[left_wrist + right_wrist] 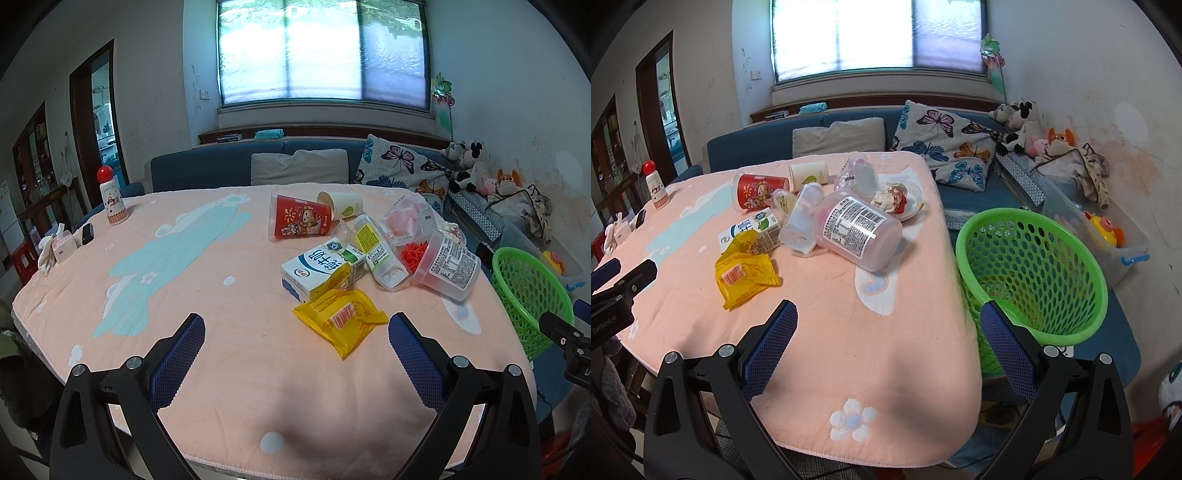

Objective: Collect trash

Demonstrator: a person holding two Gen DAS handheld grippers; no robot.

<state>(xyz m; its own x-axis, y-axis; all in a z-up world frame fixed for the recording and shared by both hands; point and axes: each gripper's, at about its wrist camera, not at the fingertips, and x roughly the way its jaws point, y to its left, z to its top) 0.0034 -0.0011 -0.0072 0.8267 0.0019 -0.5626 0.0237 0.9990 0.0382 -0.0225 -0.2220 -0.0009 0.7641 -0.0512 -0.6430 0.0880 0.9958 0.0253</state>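
Jaws apart, both empty | yellow wrapper (341,320) on table (221,266) | basket (1032,275) beside

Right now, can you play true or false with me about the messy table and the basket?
1. The green basket stands on the table. False: it stands beside the table's edge, off the pink cloth.
2. The red cup lies on its side. True.
3. The left gripper holds the yellow wrapper. False: the gripper is open and empty; the wrapper lies flat on the cloth.
4. The milk carton lies next to the yellow wrapper. True.
5. The right gripper is open with nothing in it. True.
6. The bottle with the red round cap has tipped over. False: it stands upright.
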